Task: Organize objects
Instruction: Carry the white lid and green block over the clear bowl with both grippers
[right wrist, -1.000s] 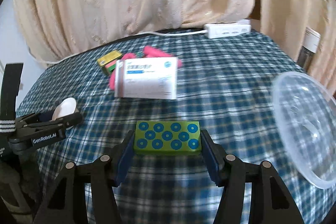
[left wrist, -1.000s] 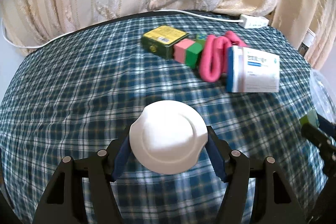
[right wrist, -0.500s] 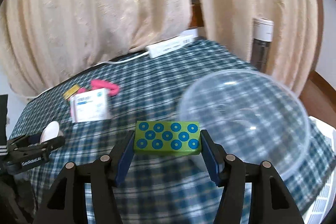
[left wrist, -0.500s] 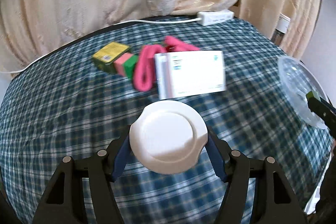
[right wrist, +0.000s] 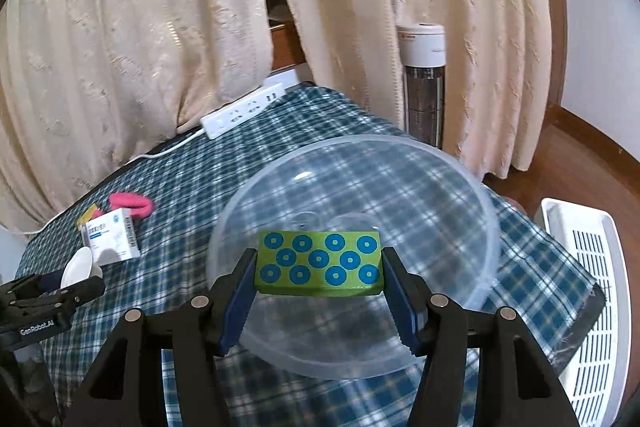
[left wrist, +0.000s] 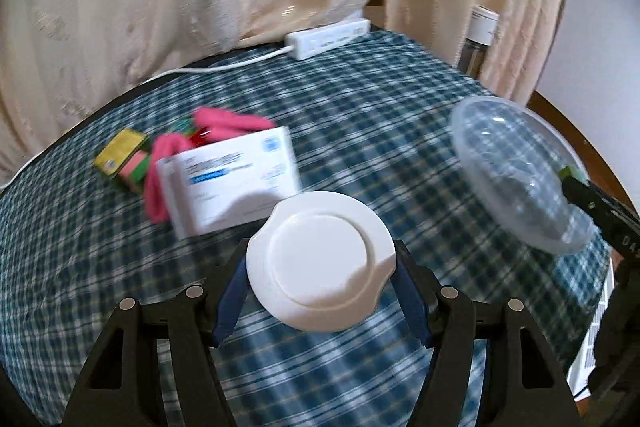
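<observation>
My left gripper (left wrist: 320, 283) is shut on a round white lid (left wrist: 320, 261), held above the checked cloth. My right gripper (right wrist: 320, 283) is shut on a green block with blue dots (right wrist: 318, 263), which hangs over the clear plastic bowl (right wrist: 420, 195). In the left wrist view the bowl (left wrist: 516, 171) sits at the table's right side, with the right gripper's tip (left wrist: 588, 195) and the green block's corner (left wrist: 570, 171) over its near rim. A white medicine box (left wrist: 230, 179), a pink band (left wrist: 224, 123) and a yellow-green box (left wrist: 120, 151) lie at left. The left gripper (right wrist: 44, 307) shows at the right wrist view's lower left.
A white power strip (right wrist: 244, 111) with its cord lies at the table's far edge by the cream curtains. A tall bottle with a white cap (right wrist: 424, 83) stands behind the table. A white slatted basket (right wrist: 592, 307) sits off the right edge, over a wooden floor.
Both grippers swung to the right across the table with their loads. The bowl came from the right edge to under the green block, and the box and pink band slid left in both views.
</observation>
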